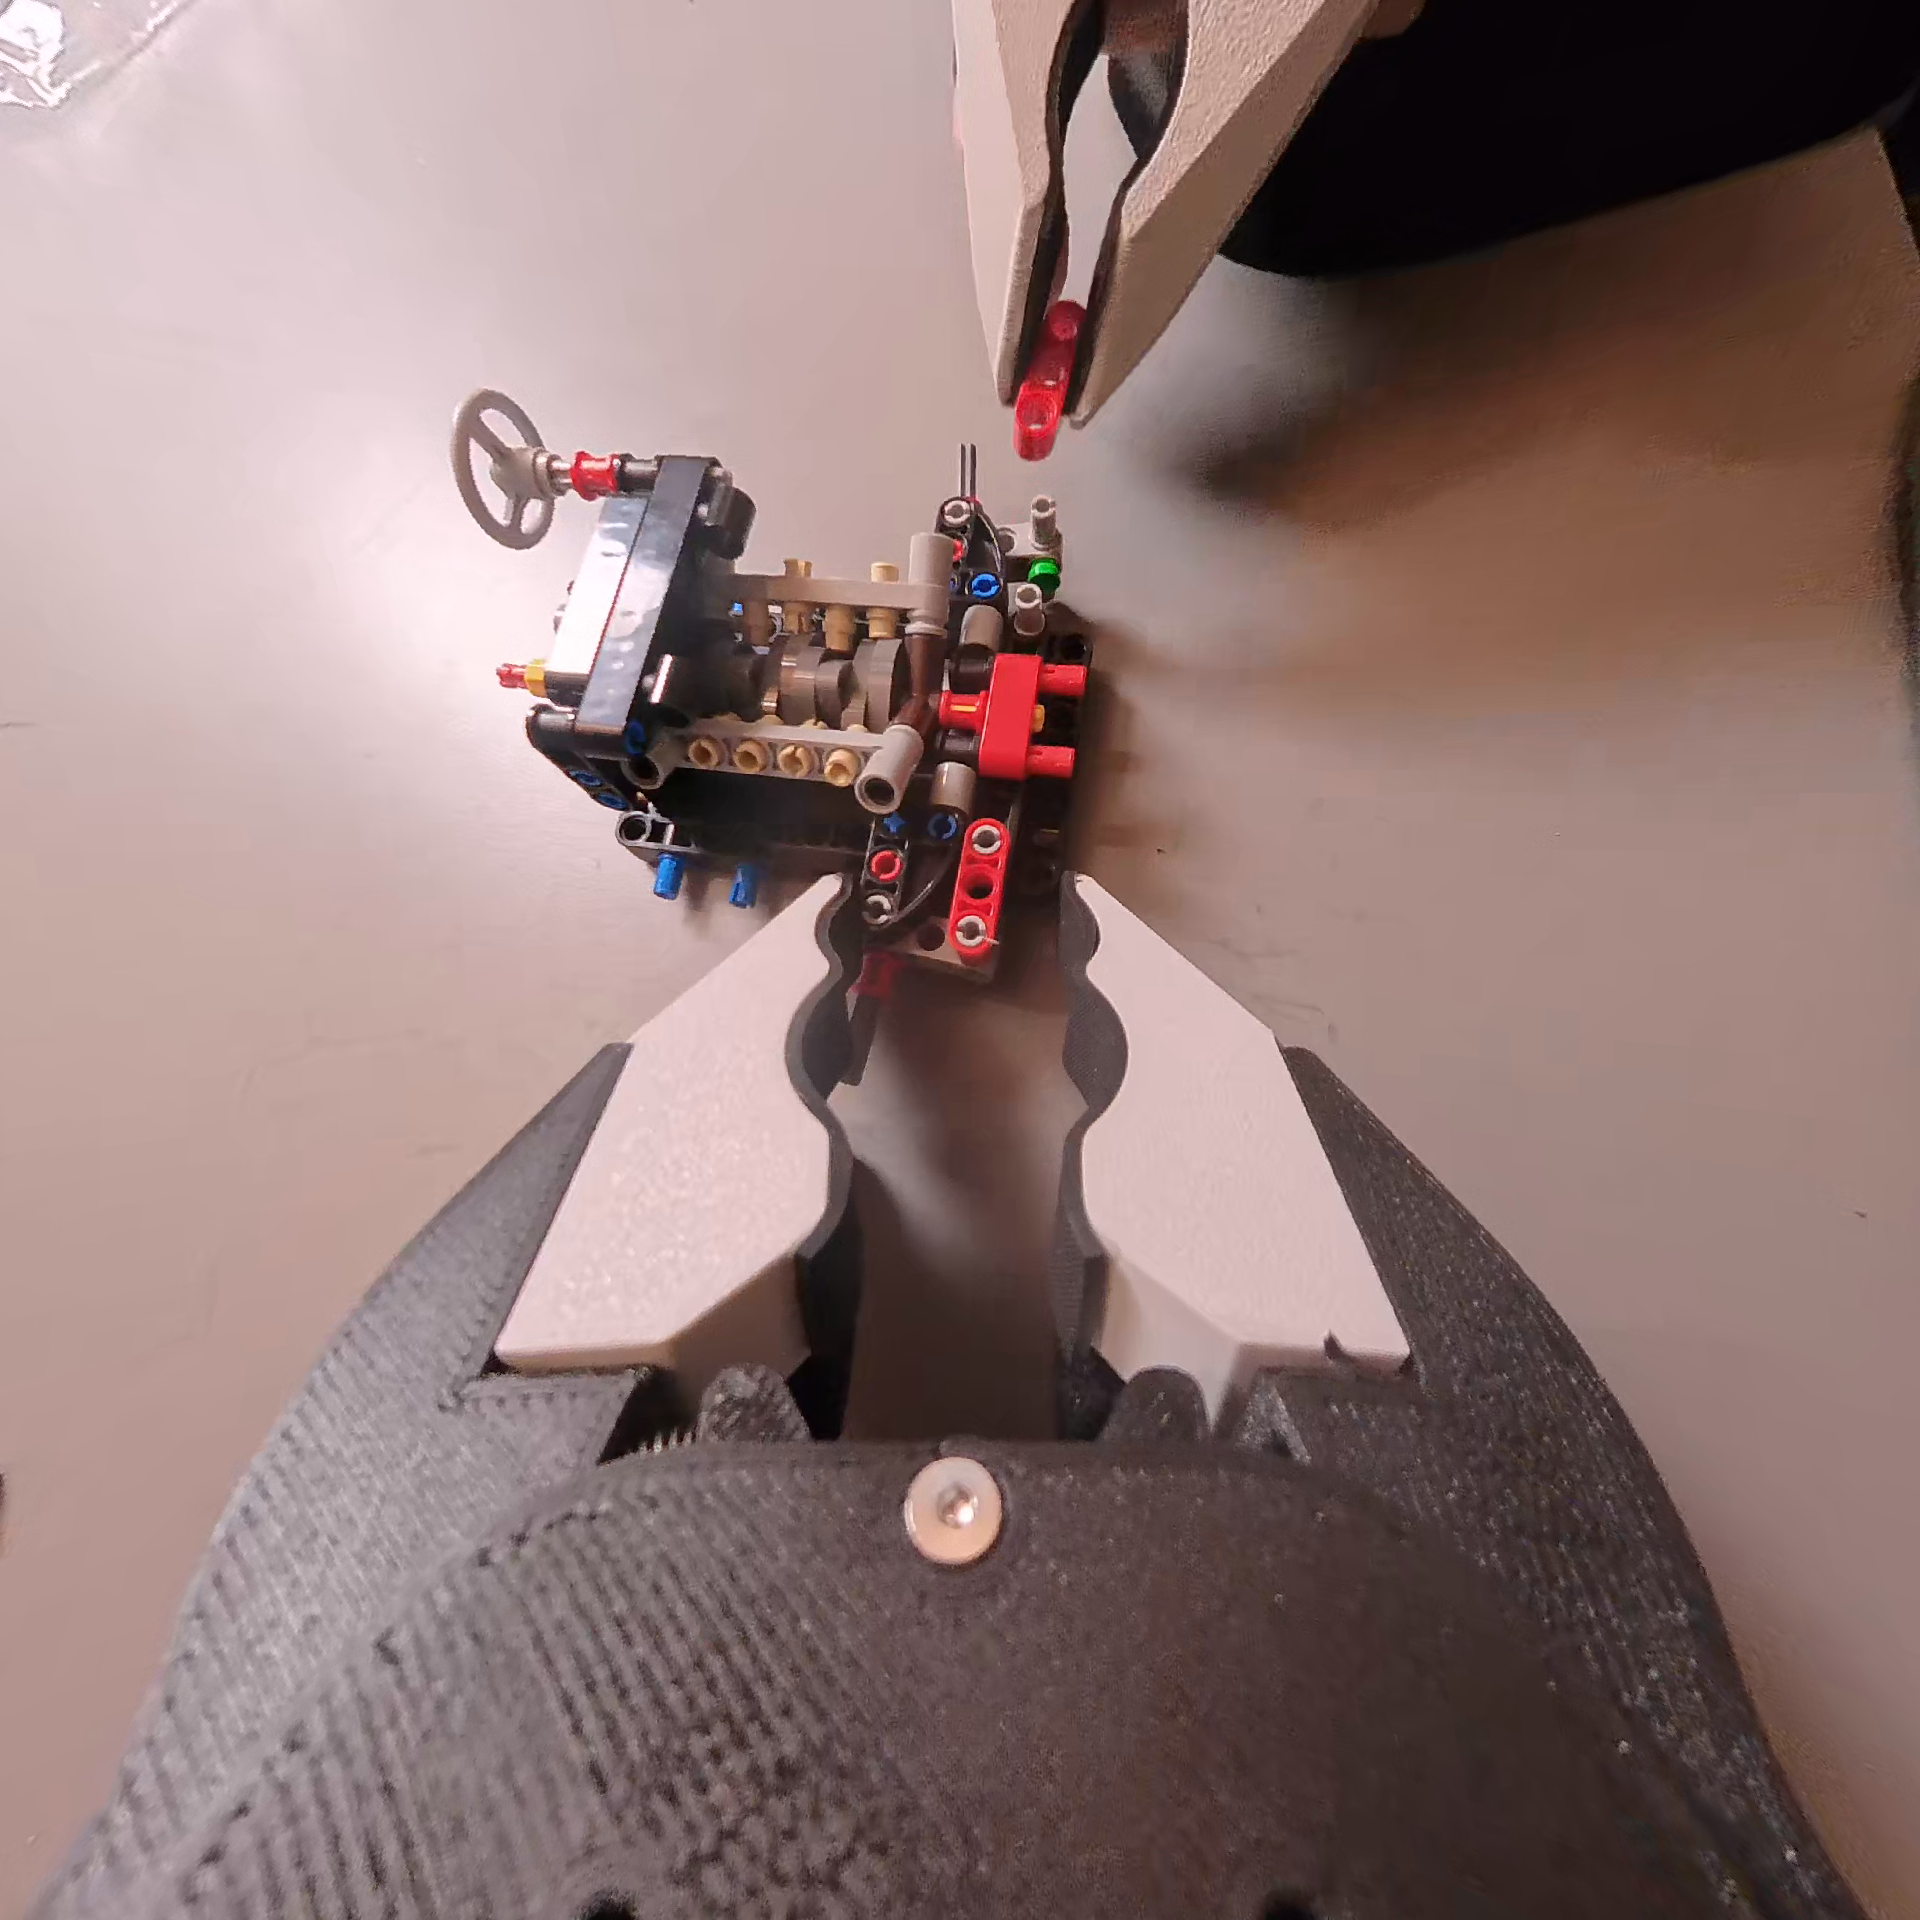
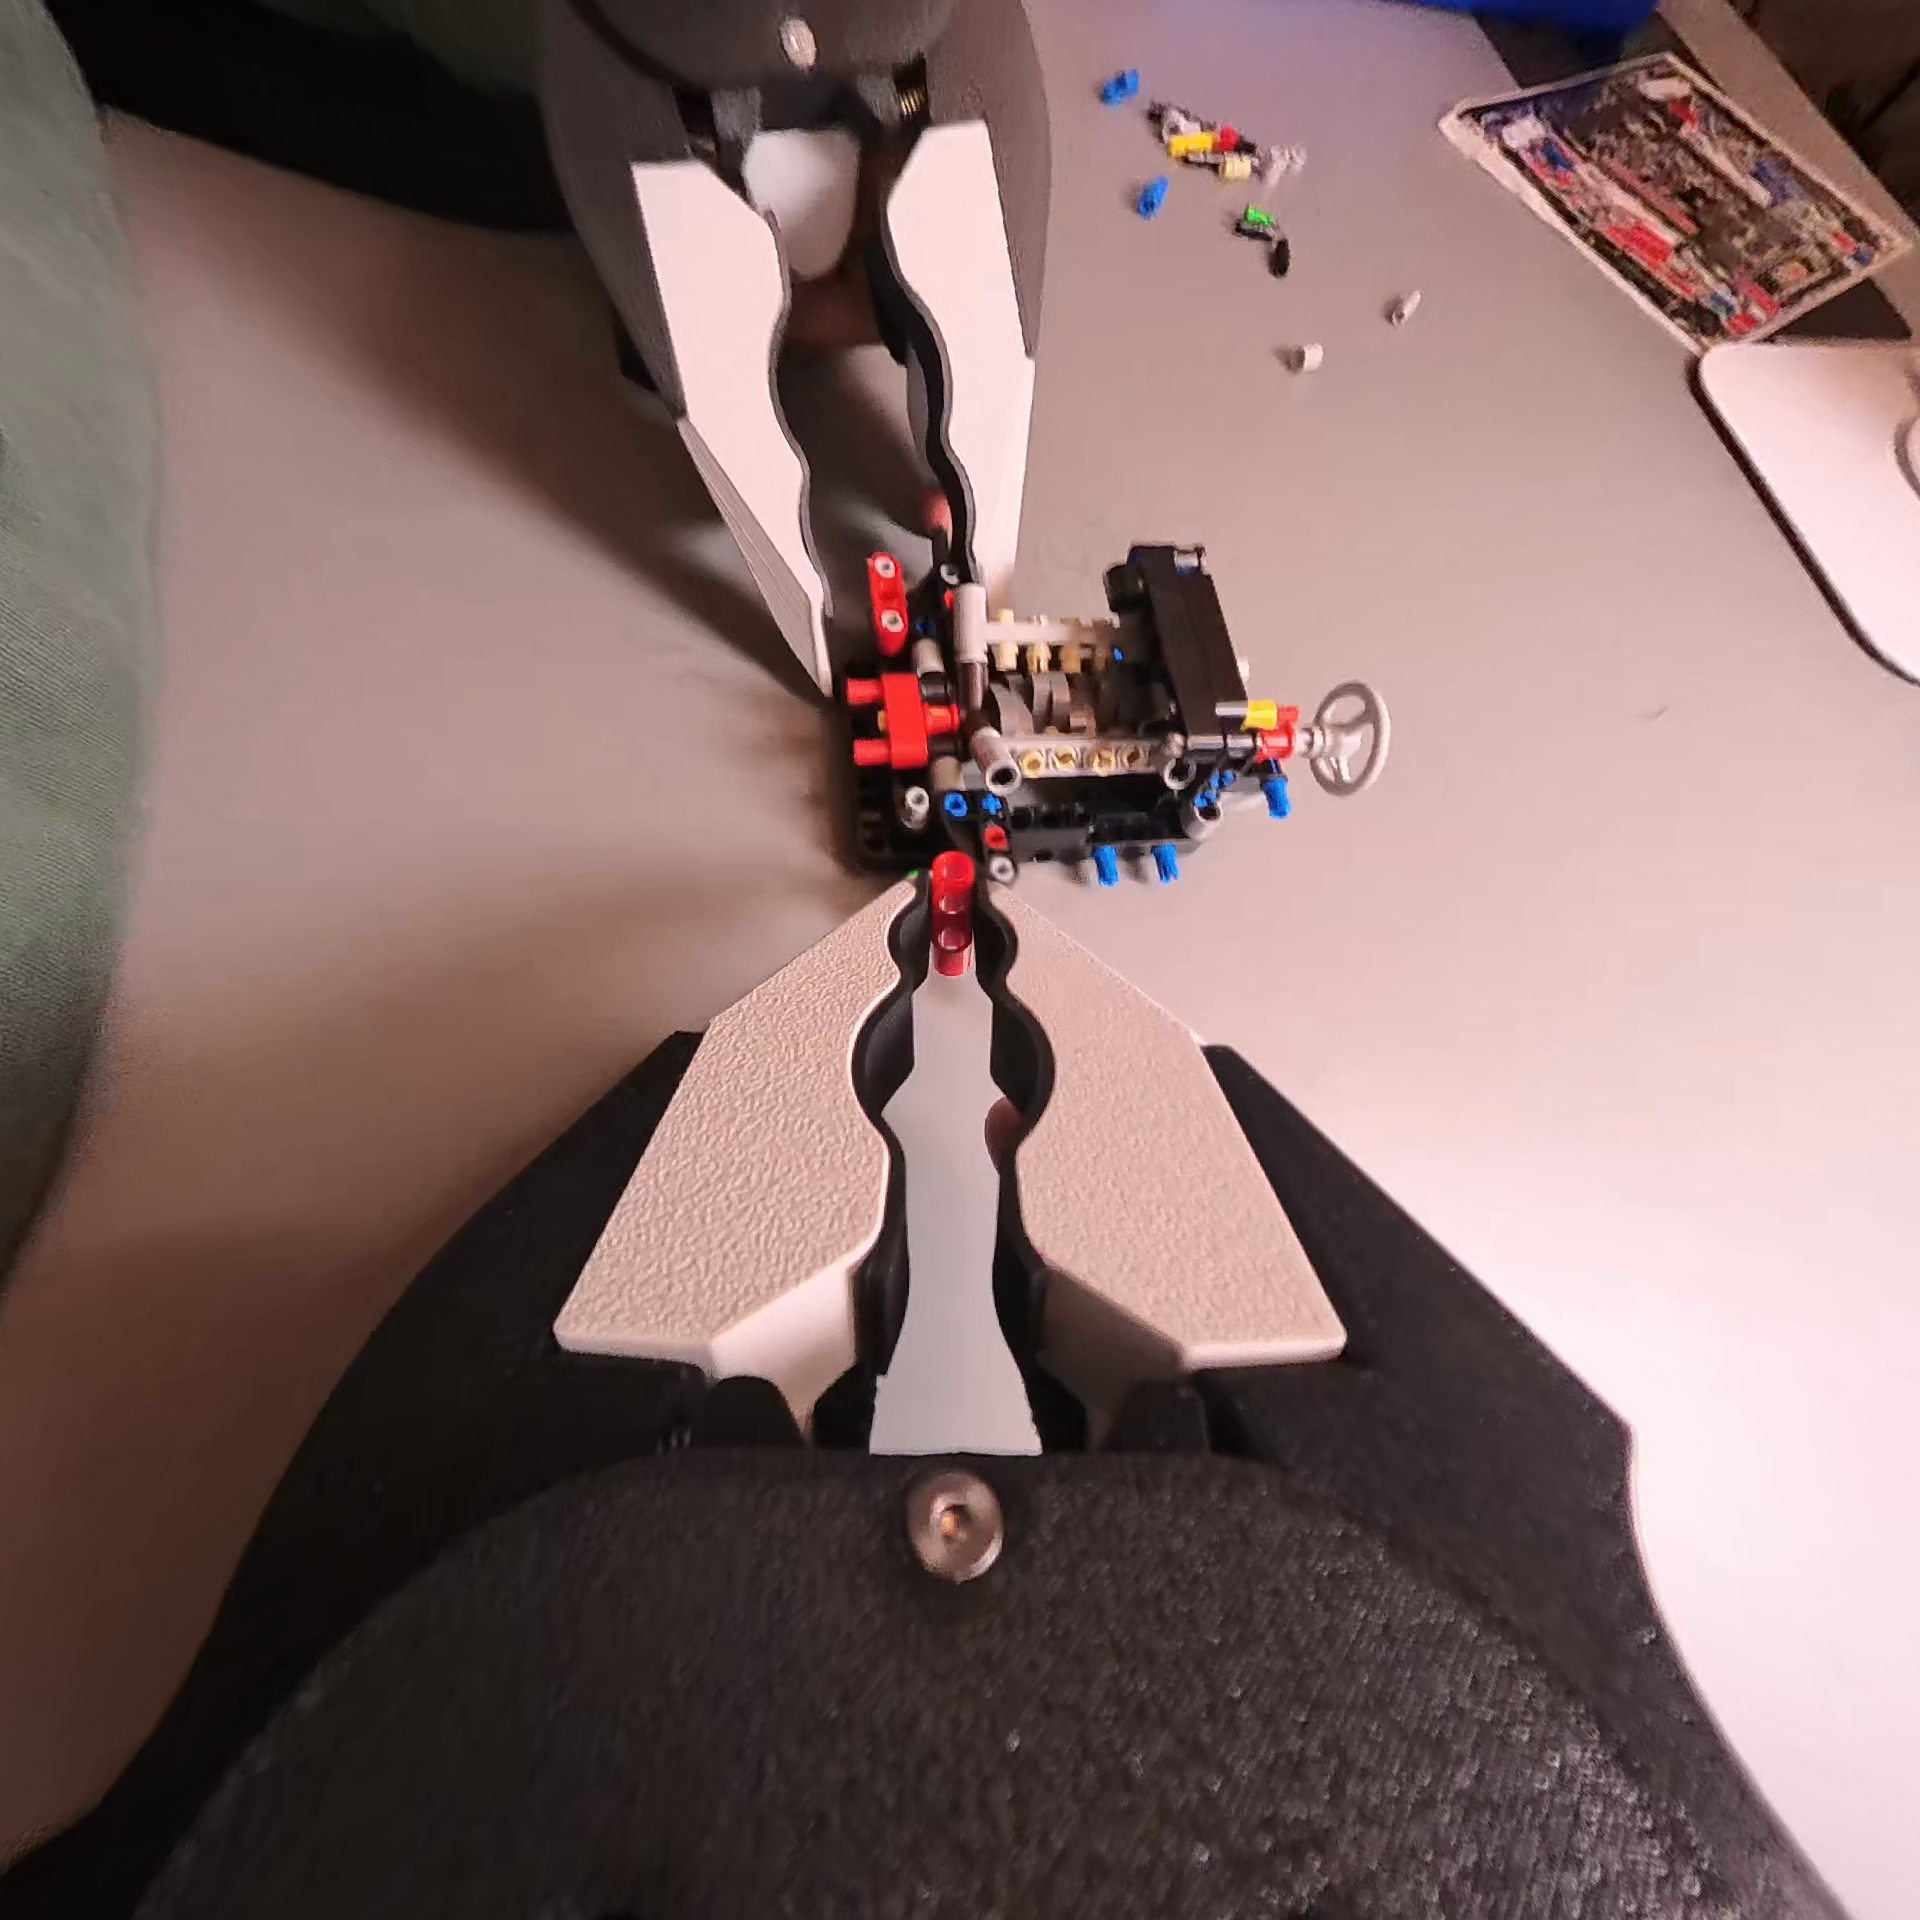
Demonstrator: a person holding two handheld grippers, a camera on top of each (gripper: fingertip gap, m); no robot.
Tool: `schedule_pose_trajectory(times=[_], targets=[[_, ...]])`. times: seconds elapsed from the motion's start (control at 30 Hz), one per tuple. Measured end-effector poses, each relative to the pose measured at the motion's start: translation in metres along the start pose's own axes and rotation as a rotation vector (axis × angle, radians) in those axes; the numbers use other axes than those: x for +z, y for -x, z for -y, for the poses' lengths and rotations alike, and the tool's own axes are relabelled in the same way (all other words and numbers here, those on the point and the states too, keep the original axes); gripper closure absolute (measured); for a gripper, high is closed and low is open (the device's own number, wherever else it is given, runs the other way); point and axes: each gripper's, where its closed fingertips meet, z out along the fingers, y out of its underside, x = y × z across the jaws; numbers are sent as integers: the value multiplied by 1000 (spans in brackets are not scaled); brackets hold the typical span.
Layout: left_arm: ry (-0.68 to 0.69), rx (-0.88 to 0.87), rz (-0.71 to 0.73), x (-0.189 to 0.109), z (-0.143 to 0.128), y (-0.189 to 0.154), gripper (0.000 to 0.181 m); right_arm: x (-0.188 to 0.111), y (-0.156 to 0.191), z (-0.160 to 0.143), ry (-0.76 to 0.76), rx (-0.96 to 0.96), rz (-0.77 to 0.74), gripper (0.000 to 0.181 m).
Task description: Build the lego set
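A partly built lego model (image 1: 790, 686) of black, grey and red technic parts, with a grey steering wheel (image 1: 499, 468) at one end, lies on the grey table (image 1: 312, 987). My left gripper (image 1: 951, 904) is closed around the model's near end, beside a red beam fixed there. My right gripper (image 1: 1049, 410) comes in from the far side, shut on a small red beam (image 1: 1044, 384) just above the model's far corner. In the right wrist view the red beam (image 2: 951, 935) sits between my right gripper's (image 2: 951, 899) tips at the model's (image 2: 1070, 727) edge, with the left gripper (image 2: 904, 613) opposite.
Several loose small parts (image 2: 1216, 145) lie at the back of the table. A printed instruction booklet (image 2: 1673, 197) and a white flat base (image 2: 1829, 468) are at the right. A clear plastic bag (image 1: 42, 52) lies at the far left corner. A dark sleeve (image 1: 1558, 135) is behind the right gripper. Some 8 centimeters of space lies between my two pairs of fingers.
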Motion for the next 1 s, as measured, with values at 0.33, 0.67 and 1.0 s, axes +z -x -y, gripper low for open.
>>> schedule_pose_trajectory(times=[0.33,0.67,1.0], targets=[[-3,2,9,0,0,0,145,20,6,10,82,-33,70,175],[-4,3,11,-1,0,0,144,26,8,5,150,-32,83,175],[-18,25,17,-3,1,-1,144,27,9,4,221,-52,123,174]])
